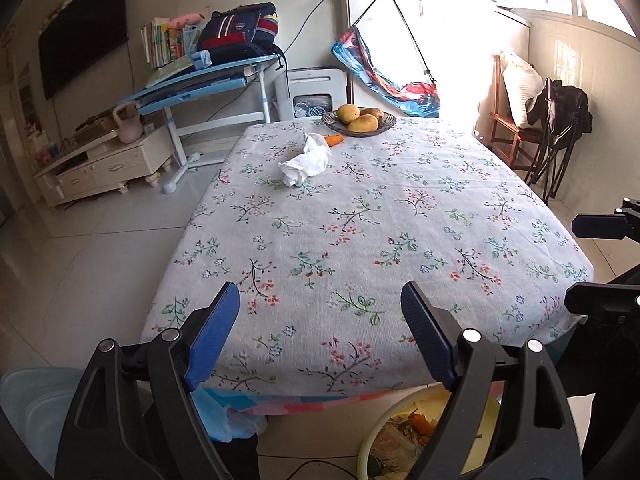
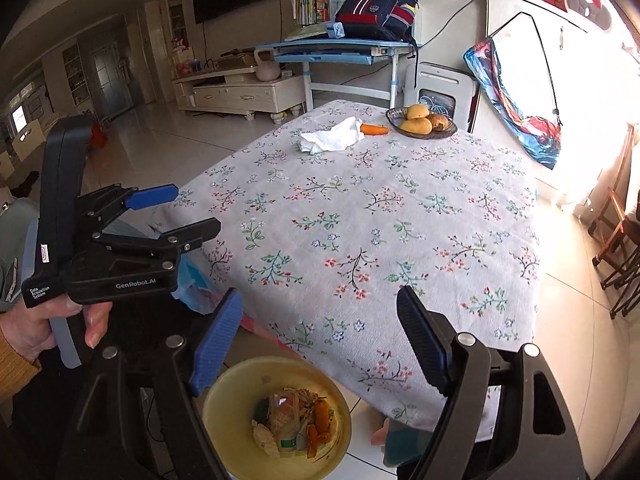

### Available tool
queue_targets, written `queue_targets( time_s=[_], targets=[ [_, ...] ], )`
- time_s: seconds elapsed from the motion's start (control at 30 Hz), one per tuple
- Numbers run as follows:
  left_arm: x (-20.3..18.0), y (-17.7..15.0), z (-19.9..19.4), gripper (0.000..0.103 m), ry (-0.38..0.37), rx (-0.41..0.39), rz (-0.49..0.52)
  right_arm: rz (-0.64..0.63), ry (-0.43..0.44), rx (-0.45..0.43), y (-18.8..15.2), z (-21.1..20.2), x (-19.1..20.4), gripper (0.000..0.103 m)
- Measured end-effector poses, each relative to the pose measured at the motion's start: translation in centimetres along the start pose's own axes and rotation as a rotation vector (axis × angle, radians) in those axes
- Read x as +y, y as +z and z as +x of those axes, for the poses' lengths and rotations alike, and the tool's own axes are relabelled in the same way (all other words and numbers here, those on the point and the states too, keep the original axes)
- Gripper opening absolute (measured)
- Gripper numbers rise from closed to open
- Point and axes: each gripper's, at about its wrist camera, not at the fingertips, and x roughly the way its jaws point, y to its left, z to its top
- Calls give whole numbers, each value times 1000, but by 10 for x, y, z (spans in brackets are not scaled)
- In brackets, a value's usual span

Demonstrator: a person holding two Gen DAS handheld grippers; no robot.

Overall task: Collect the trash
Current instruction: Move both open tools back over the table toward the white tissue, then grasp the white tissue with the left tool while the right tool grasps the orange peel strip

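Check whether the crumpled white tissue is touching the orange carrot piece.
Touching. The right wrist view shows the crumpled white tissue overlapping the orange carrot piece's near end, no gap.

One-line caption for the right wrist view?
Right gripper open above a yellow bin of scraps; crumpled tissue and carrot piece remain on the floral table.

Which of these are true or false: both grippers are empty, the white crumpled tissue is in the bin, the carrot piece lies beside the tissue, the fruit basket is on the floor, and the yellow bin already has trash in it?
1. Both the left gripper and the right gripper are empty. True.
2. The white crumpled tissue is in the bin. False: it lies on the table.
3. The carrot piece lies beside the tissue. True.
4. The fruit basket is on the floor. False: it sits at the table's far end.
5. The yellow bin already holds trash. True.
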Motion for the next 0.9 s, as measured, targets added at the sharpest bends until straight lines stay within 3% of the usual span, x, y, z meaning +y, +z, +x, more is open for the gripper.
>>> queue_targets(
  time_s=[0.37, 0.6, 0.9],
  targets=[
    [20, 60, 74, 83, 47, 16, 8, -128, -13, 16, 65, 71, -29, 76],
    [27, 90, 127, 84, 45, 46, -4, -195, -54, 46, 112, 132, -57, 76],
    [23, 129, 200, 84, 16, 89, 23, -380, -94, 92, 163, 197, -69, 76]
  ],
)
